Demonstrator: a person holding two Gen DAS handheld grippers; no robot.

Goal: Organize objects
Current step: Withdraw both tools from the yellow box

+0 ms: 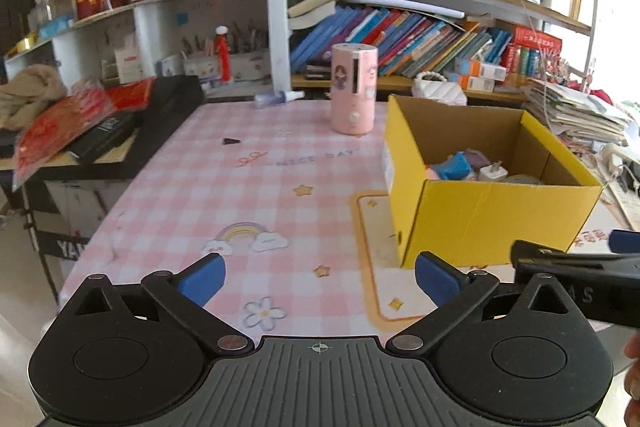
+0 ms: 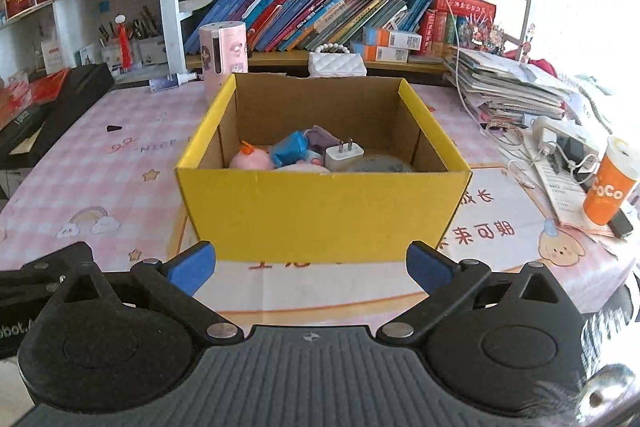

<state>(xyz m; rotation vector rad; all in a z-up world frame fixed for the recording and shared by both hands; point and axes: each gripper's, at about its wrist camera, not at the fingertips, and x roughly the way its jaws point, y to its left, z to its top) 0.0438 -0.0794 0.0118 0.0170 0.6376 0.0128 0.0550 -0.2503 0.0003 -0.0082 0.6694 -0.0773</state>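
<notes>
Cardboard walls on the yellow box [image 2: 320, 211] look light but bendy (it is part-filled). Take opposite sides low. Left gripper [image 1: 318, 277] and right gripper [image 2: 310, 265] both gape wide, empty.

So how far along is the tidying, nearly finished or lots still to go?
Mostly done, it seems. The yellow box already holds a white plug, a blue toy and a pink plush. Nothing is in hand: the left gripper and right gripper are both open and empty. Possibly left: the pink cylinder, small spray bottle and black triangle on the table.
</notes>
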